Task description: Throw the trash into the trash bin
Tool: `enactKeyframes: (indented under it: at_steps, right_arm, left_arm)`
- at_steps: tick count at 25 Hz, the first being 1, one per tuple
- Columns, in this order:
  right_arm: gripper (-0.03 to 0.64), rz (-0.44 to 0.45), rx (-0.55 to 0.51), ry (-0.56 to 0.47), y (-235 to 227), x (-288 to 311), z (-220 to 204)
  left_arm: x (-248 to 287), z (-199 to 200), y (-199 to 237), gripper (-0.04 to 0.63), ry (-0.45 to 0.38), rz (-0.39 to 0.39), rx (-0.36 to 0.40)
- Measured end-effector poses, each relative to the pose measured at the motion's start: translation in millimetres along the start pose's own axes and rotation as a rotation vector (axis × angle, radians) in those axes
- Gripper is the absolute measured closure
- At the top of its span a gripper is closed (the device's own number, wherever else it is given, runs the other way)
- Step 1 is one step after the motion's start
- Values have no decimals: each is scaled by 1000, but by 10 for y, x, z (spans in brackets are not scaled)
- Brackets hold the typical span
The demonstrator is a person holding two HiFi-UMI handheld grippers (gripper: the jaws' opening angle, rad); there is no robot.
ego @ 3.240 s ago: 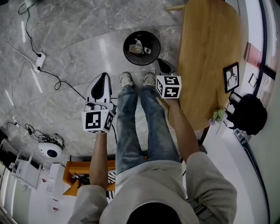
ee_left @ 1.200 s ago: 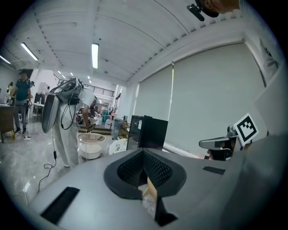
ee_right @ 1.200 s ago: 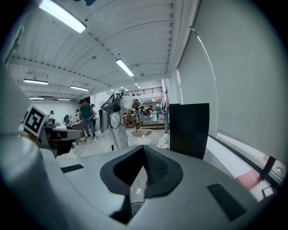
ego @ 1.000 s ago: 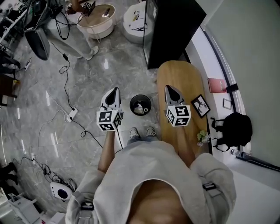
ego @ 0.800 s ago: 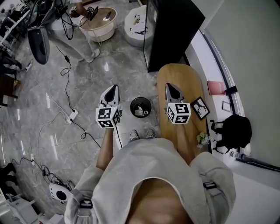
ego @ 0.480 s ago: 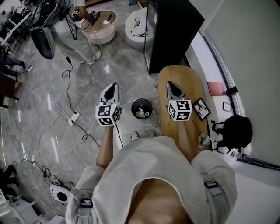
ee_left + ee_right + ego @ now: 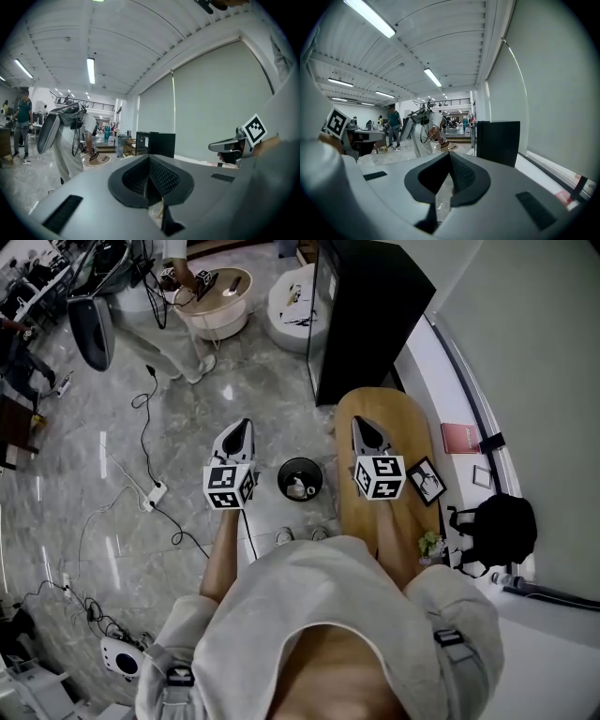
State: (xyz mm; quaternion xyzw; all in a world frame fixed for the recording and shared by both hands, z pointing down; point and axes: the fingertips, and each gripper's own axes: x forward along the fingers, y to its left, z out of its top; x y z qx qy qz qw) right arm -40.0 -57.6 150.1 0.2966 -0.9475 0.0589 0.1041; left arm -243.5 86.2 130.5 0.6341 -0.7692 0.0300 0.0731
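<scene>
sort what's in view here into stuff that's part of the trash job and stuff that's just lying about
Part of the job:
- trash bin on the floor, with trash in it
- left gripper and right gripper, both shut

Just lying about:
- wooden table
- picture frame
- small plant
- black backpack
- black cabinet
- power strip with its cable

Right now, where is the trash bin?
In the head view, the trash bin stands on the floor just ahead of the person's shoes, between the left gripper and the right gripper, beside the wooden table.
</scene>
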Motion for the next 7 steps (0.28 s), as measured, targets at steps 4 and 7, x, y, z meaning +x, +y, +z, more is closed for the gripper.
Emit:
enactKeyframes:
  at_steps: [4, 7]
  right_arm:
    - [588, 3, 2, 2, -11, -7, 6]
    - [589, 5, 3, 0, -15, 1, 22]
  left_arm:
    - [-10, 34, -28, 578, -4, 0, -1]
    - [-15, 79, -32, 578, -12, 2, 3]
